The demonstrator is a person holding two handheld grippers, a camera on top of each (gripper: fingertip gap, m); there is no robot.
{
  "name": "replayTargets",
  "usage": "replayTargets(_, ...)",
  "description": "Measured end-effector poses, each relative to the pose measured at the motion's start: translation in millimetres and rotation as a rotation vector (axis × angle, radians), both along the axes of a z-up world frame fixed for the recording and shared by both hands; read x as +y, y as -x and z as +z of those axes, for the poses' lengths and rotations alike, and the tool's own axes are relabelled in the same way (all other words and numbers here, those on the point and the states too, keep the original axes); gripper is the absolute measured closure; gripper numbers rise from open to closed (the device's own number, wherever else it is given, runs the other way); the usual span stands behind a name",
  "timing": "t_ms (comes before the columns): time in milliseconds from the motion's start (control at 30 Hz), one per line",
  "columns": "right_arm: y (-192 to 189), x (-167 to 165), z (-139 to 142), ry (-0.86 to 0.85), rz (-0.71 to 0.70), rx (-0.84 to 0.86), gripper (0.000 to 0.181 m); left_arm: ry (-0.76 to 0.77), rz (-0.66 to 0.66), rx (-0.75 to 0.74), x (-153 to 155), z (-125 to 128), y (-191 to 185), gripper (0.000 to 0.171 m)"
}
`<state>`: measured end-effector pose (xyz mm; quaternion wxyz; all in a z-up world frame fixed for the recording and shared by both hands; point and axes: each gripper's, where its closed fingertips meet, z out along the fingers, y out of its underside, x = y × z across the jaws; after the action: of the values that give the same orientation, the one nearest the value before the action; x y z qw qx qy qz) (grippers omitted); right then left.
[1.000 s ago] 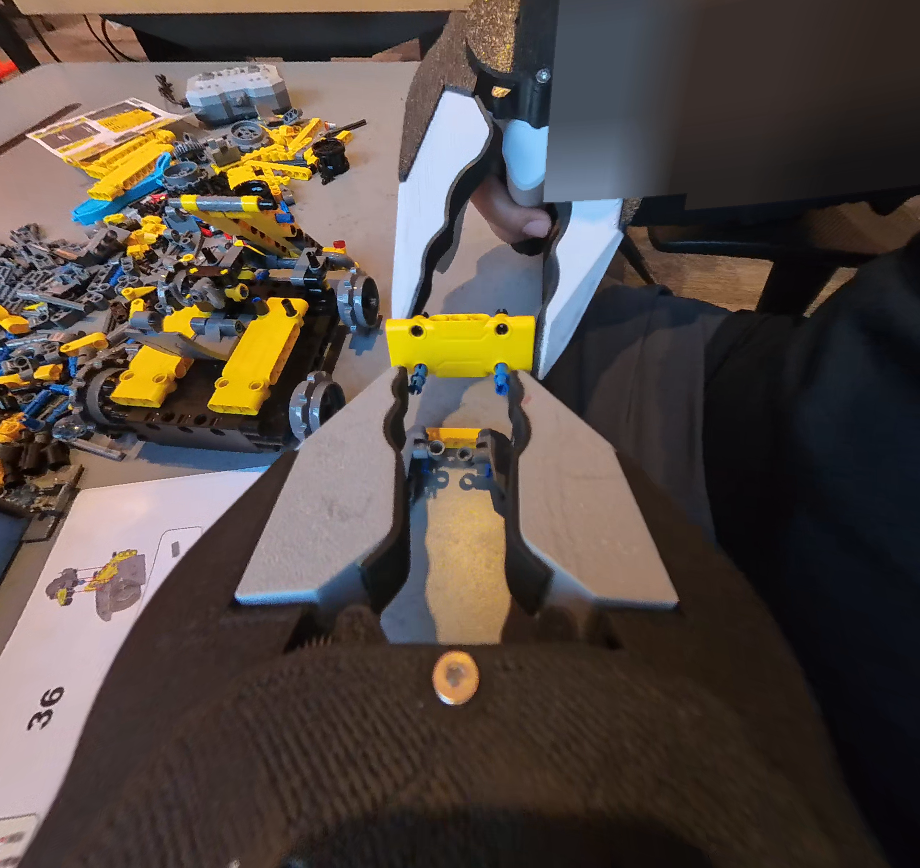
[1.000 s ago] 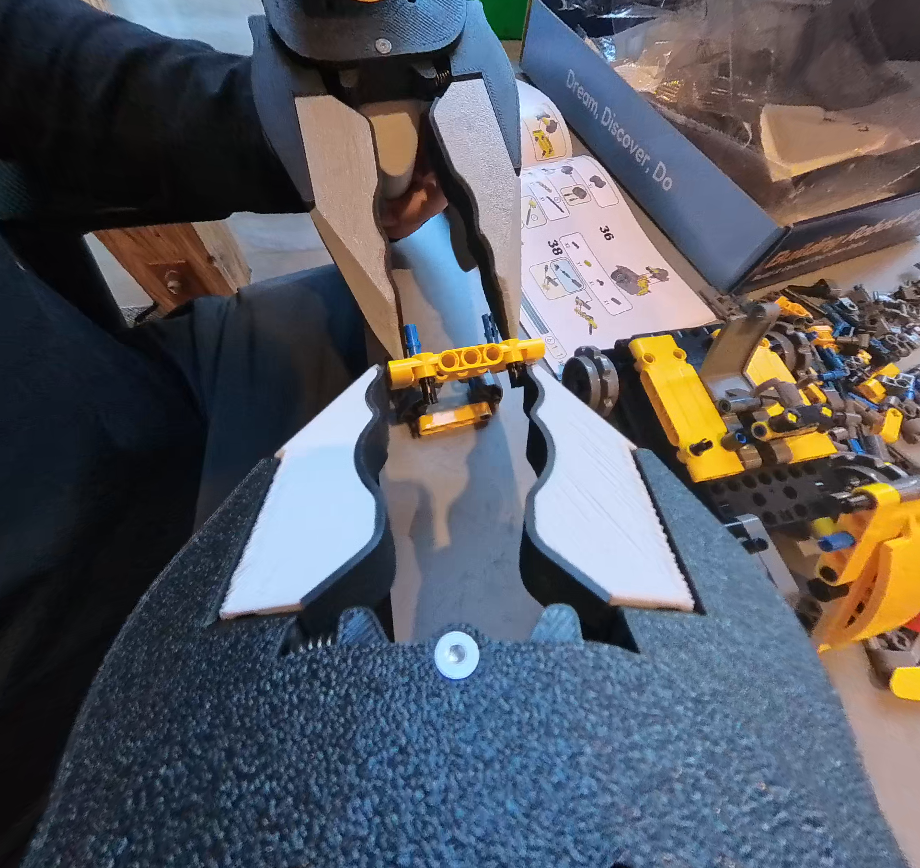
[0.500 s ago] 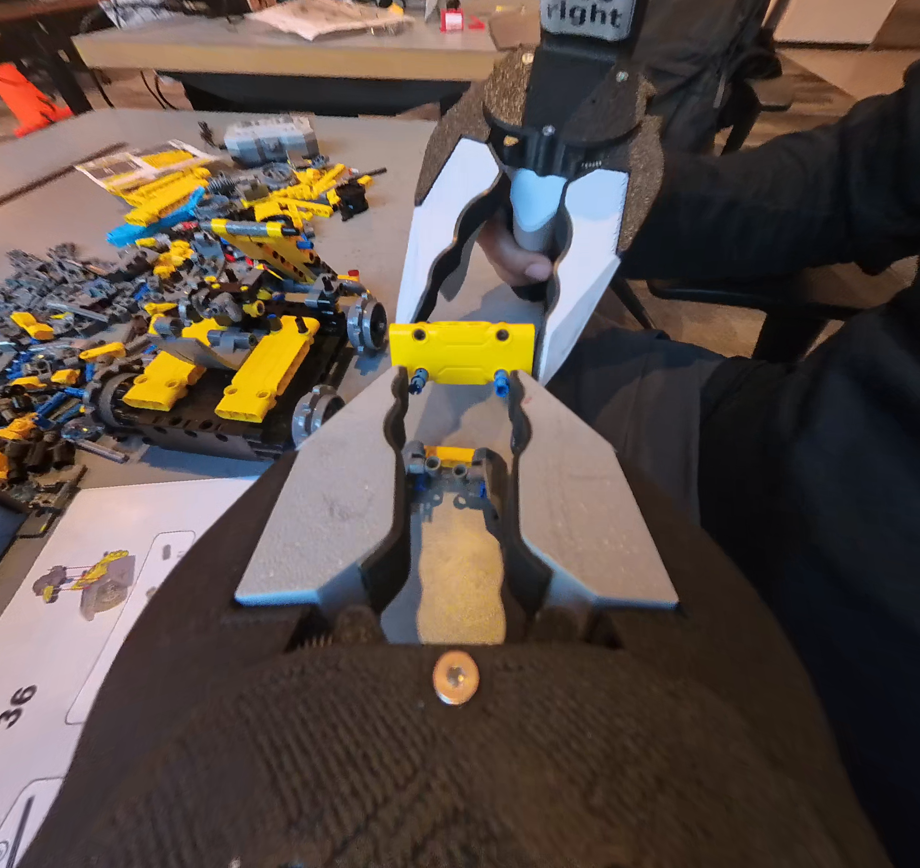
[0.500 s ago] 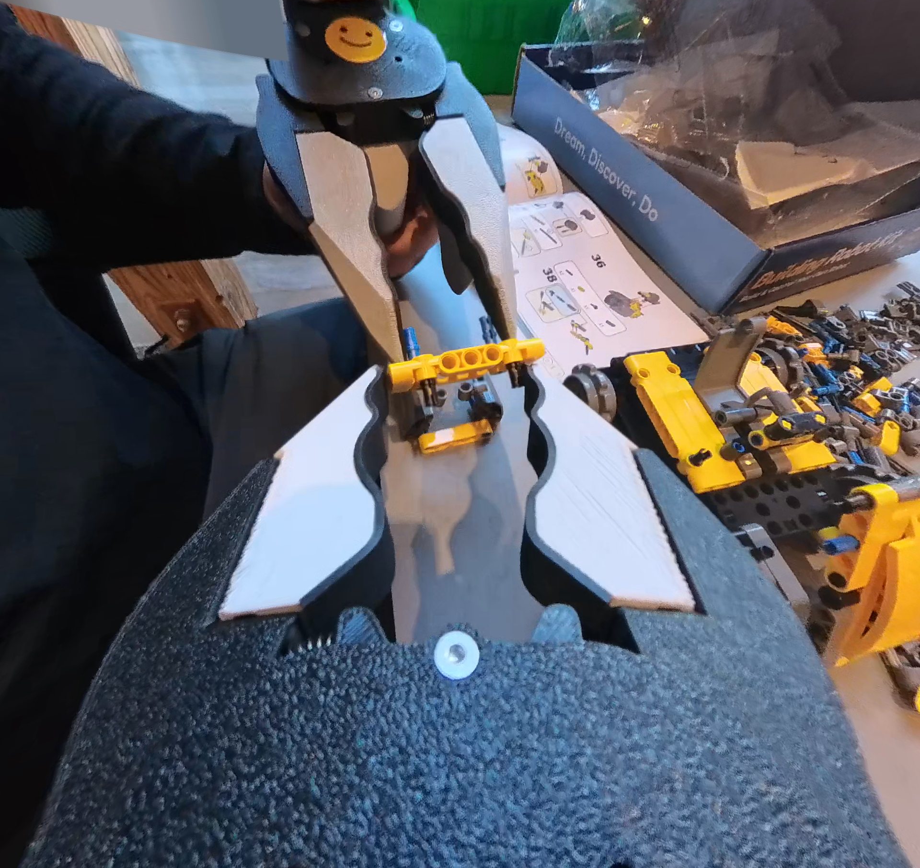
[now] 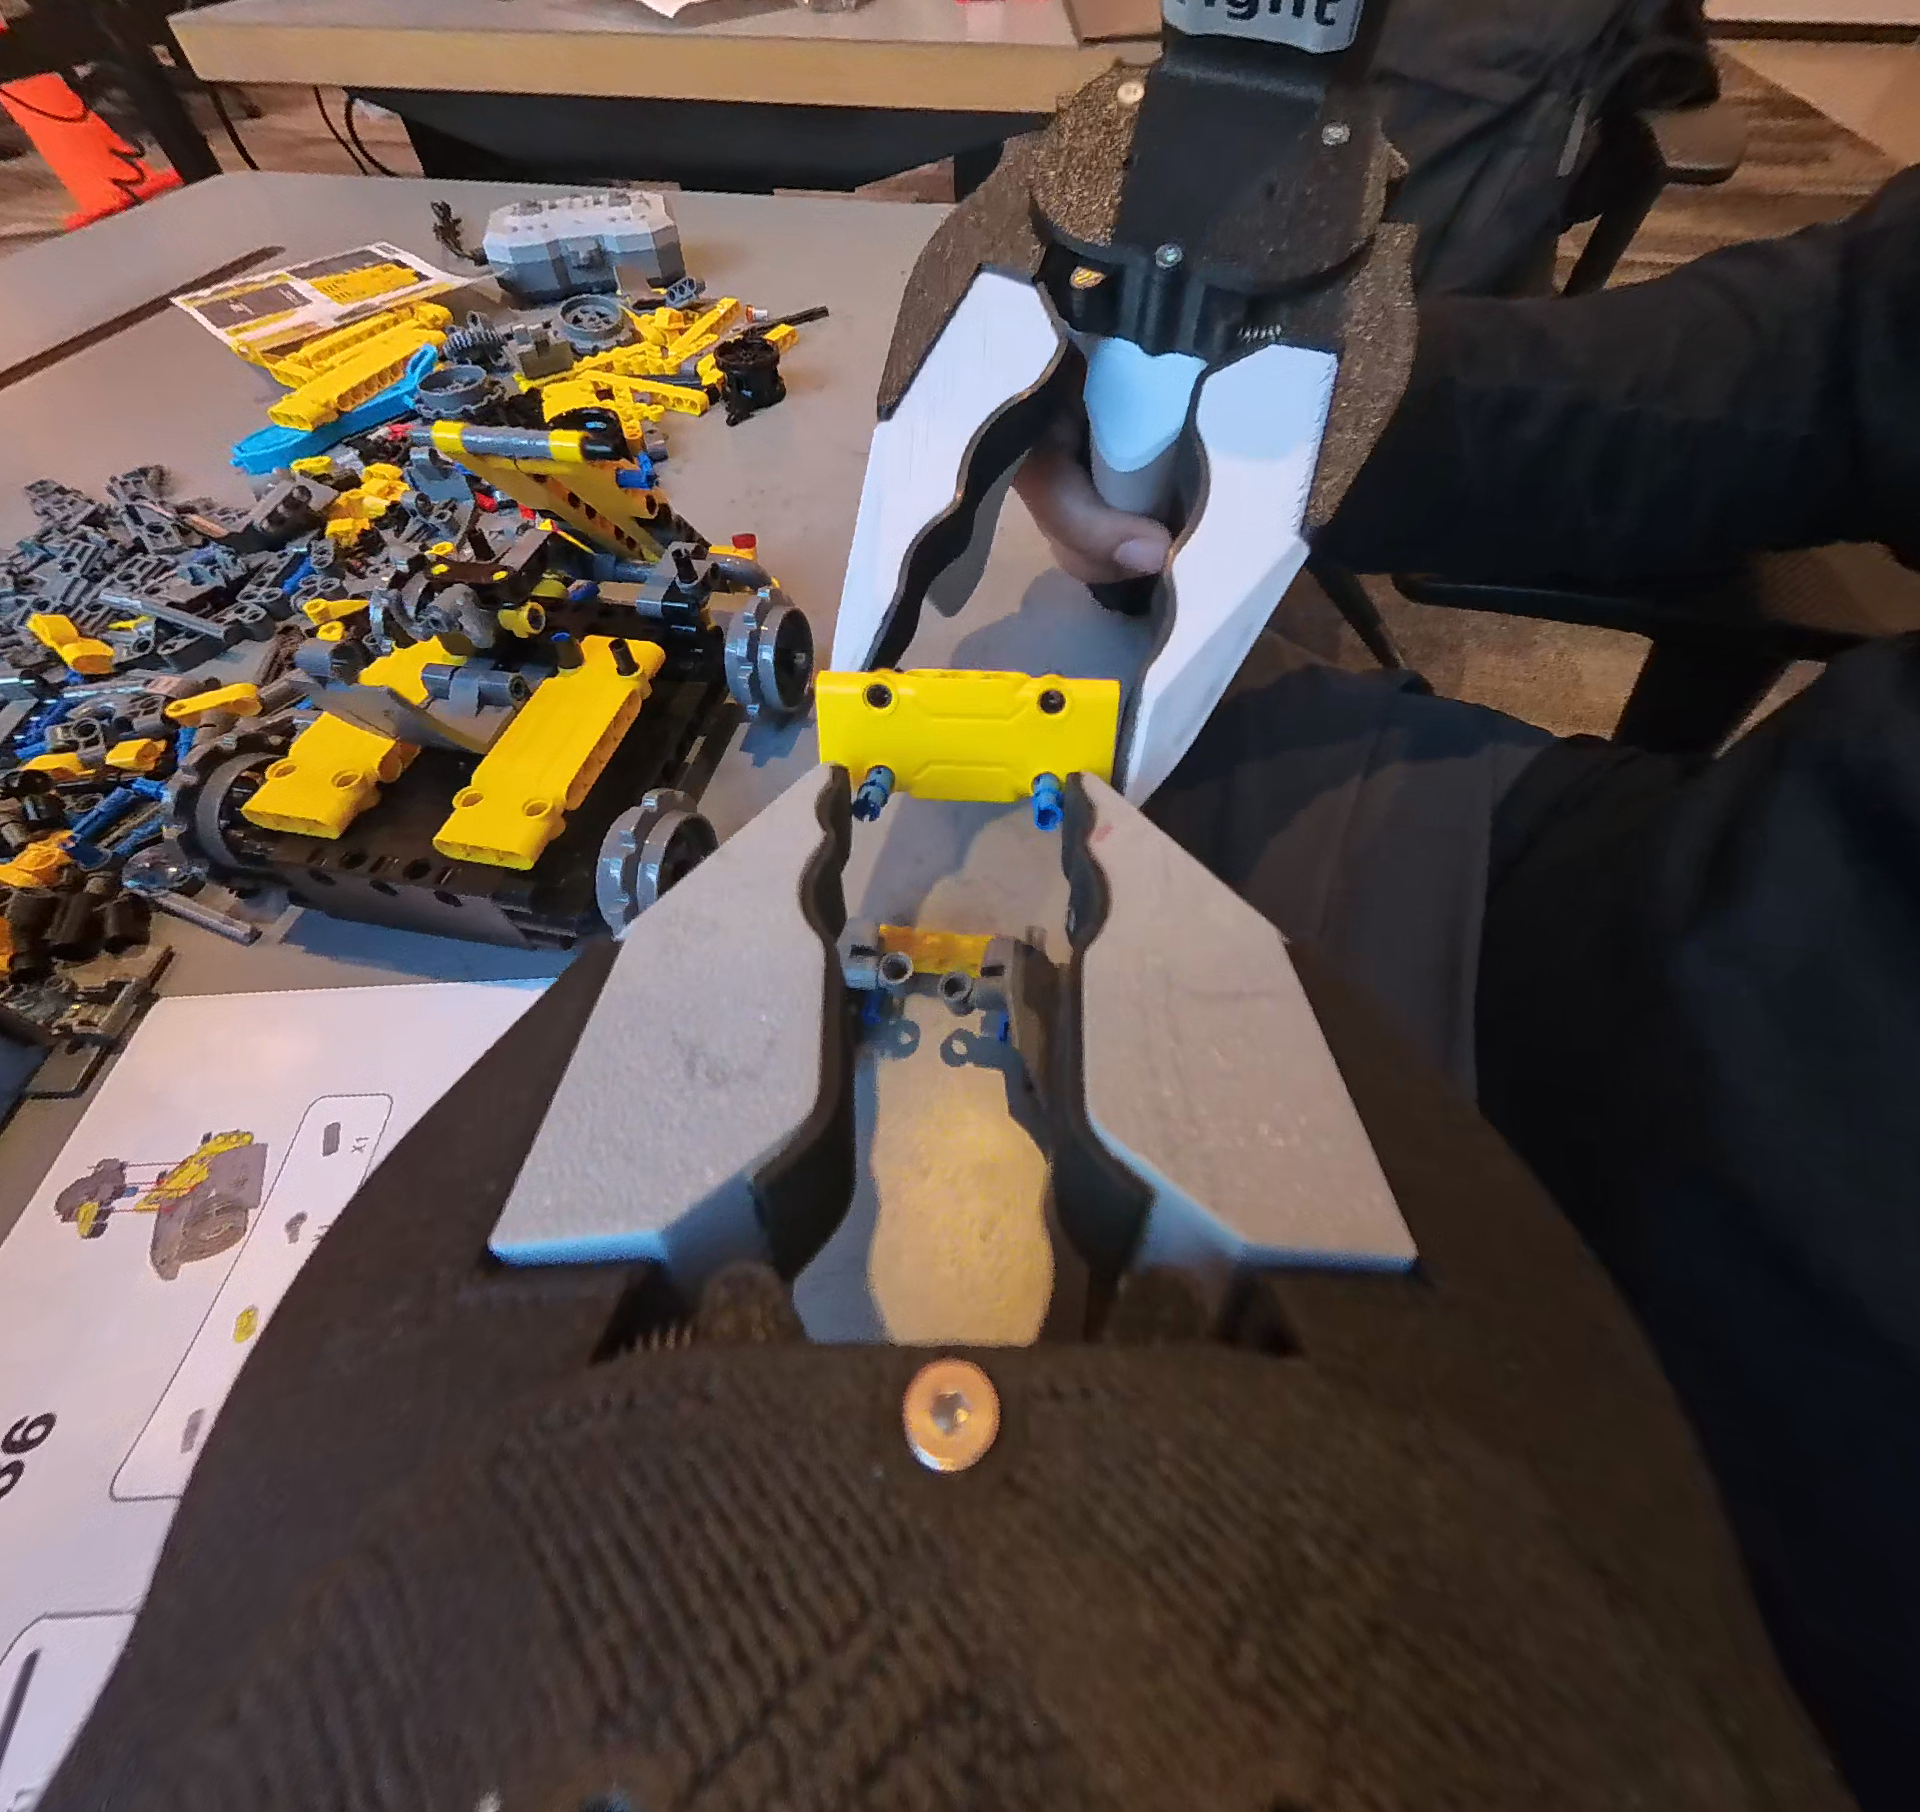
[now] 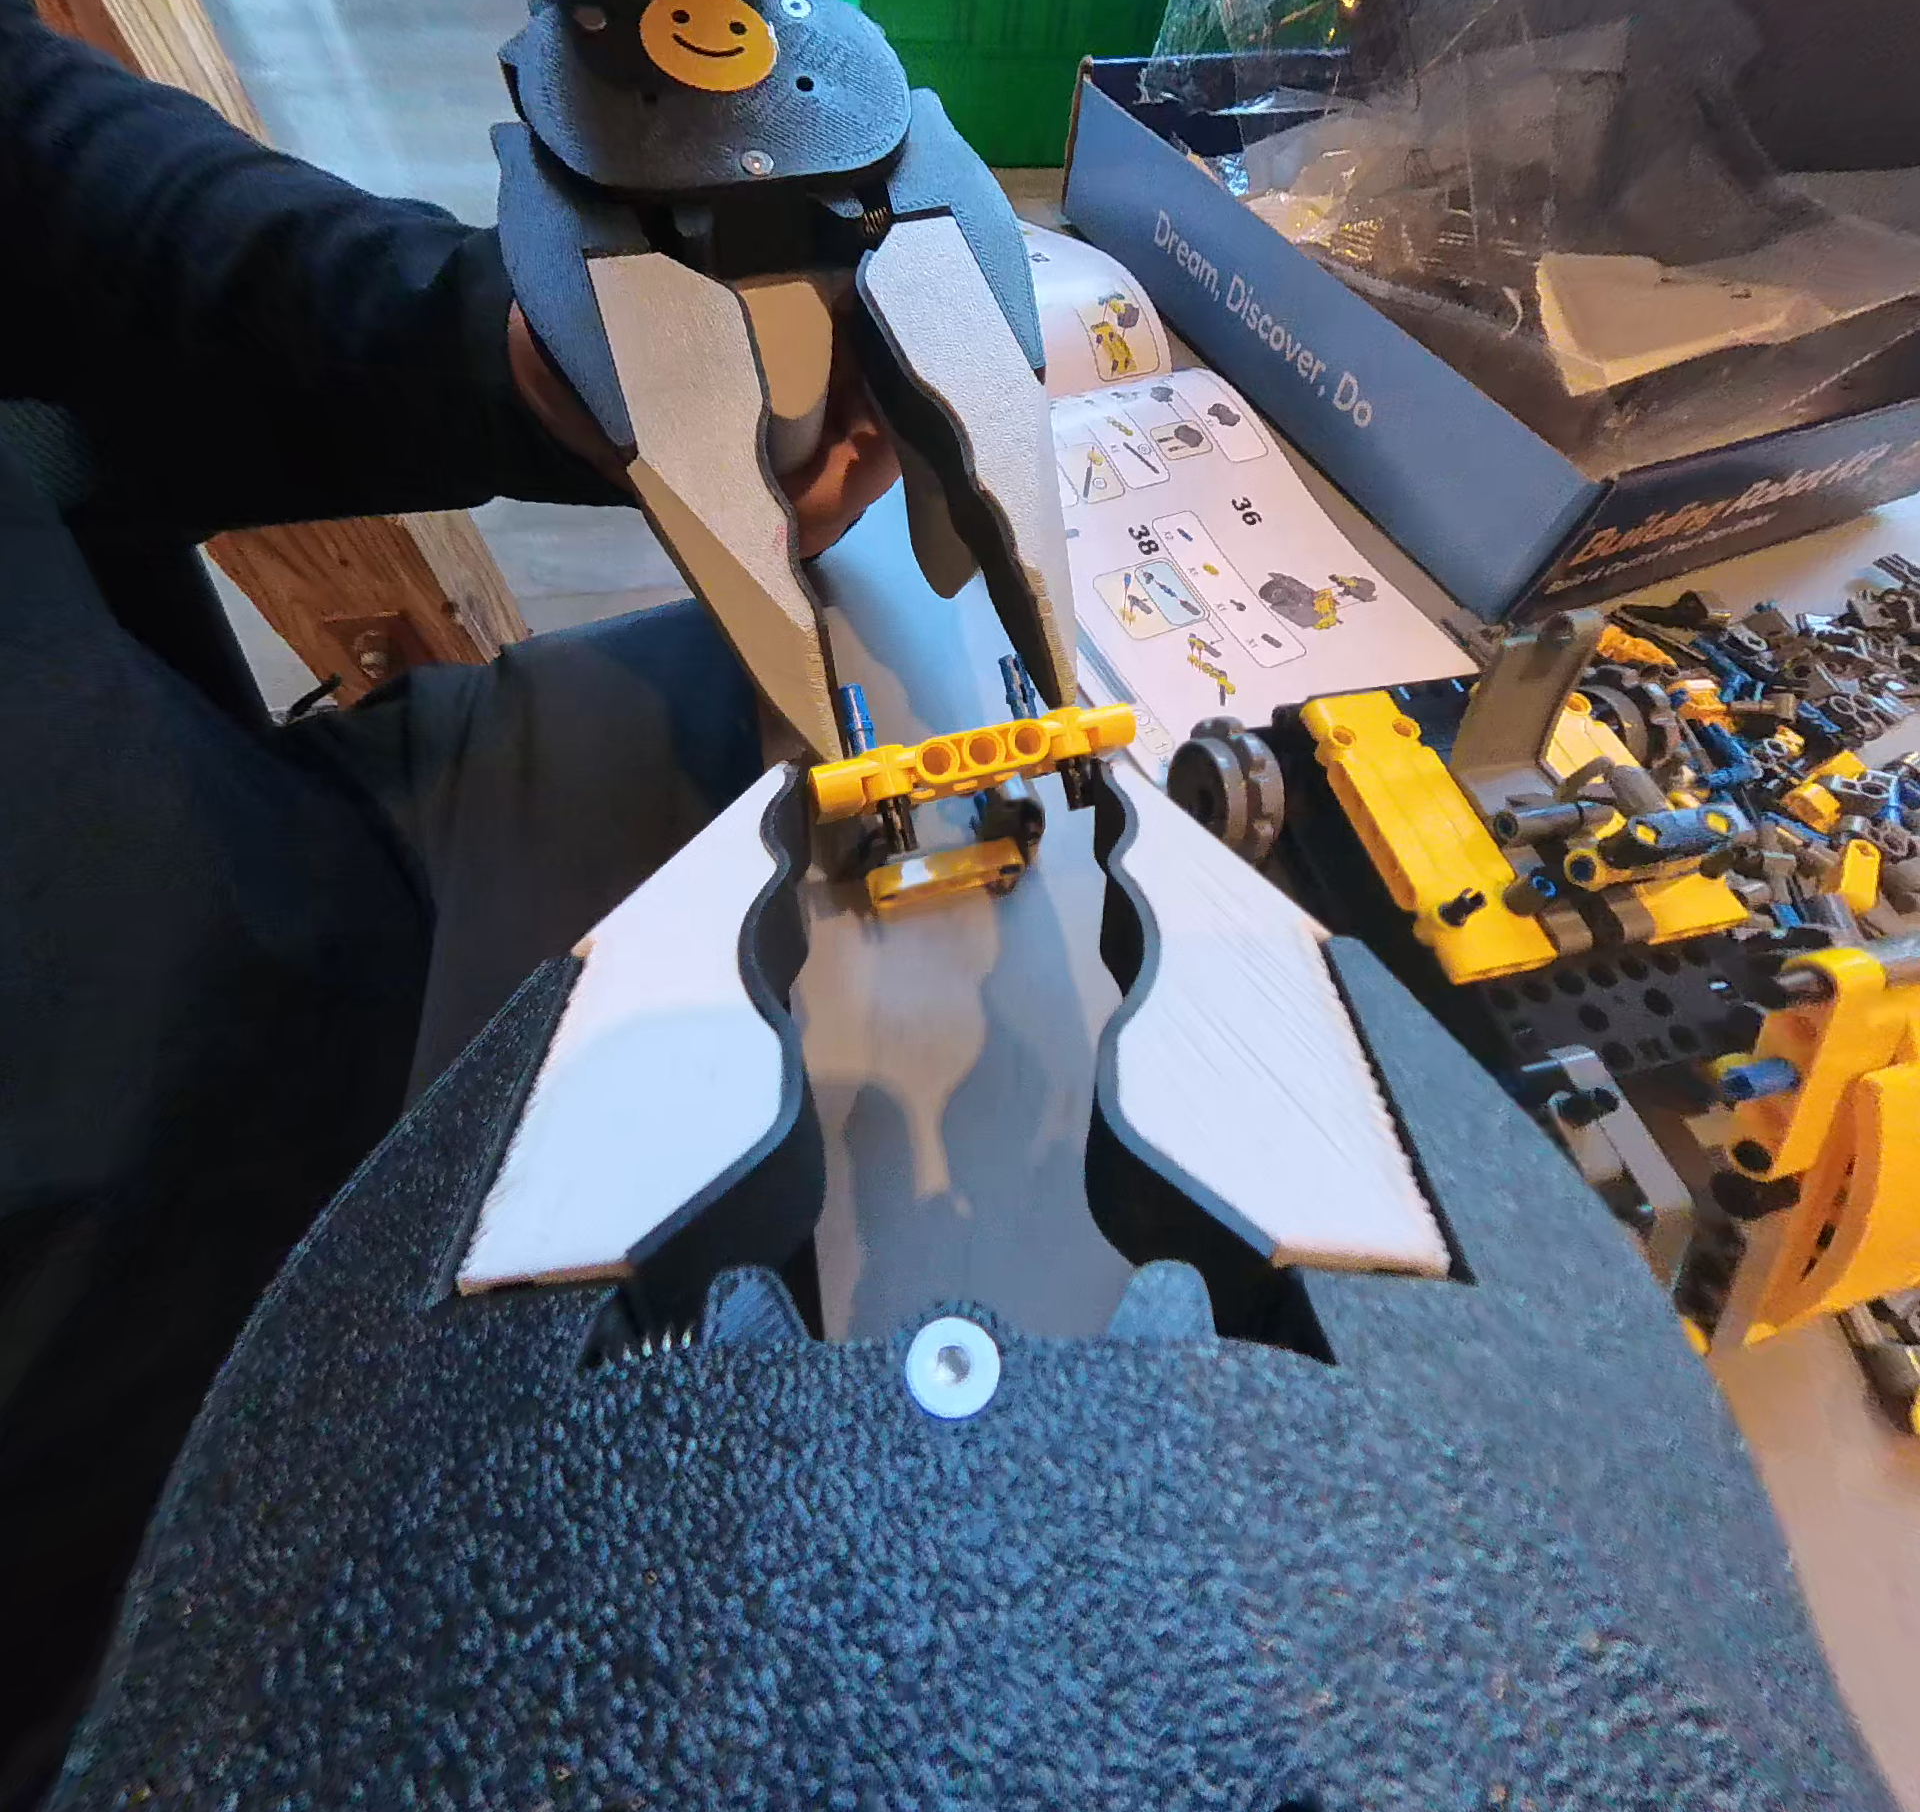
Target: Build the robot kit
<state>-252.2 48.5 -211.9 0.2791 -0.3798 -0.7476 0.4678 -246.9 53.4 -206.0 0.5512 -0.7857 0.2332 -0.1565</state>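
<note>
A small assembly is held between both grippers, above a person's lap just off the table edge. It is a yellow panel (image 5: 966, 734), seen edge-on as a holed beam in the right wrist view (image 6: 971, 754), with two blue pins and a smaller yellow-and-grey piece (image 5: 930, 943) hanging below it. My right gripper (image 6: 945, 796), white-fingered in the left wrist view (image 5: 987, 713), is shut on the panel's two ends. My left gripper (image 5: 956, 796) faces it tip to tip, and its fingertips close on the blue pins (image 6: 940, 713).
A partly built yellow-and-black vehicle (image 5: 468, 775) stands on the grey table (image 5: 831, 256) beside the grippers, also seen in the right wrist view (image 6: 1455, 827). Loose parts (image 5: 156, 567) lie behind it. An open instruction booklet (image 5: 208, 1191) and a dark blue box (image 6: 1403, 391) lie nearby. The grippers are tip to tip, or close to it.
Both grippers have risen and tilted together with the assembly between them, so the table sits lower in the views. Neither grip has changed.
</note>
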Motion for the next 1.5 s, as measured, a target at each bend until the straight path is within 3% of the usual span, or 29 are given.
replayTargets(567, -4.4, 11.1, -1.1, 0.053, -0.012, -0.013, 0.126, -0.007, 0.012, -0.022, 0.0, 3.3, -0.4, 0.123)
replayTargets(1500, -5.6, 23.7, 10.1, 0.144, 0.017, 0.029, 0.126, -0.090, 0.077, 0.029, -0.5, 9.6, 13.0, 0.127)
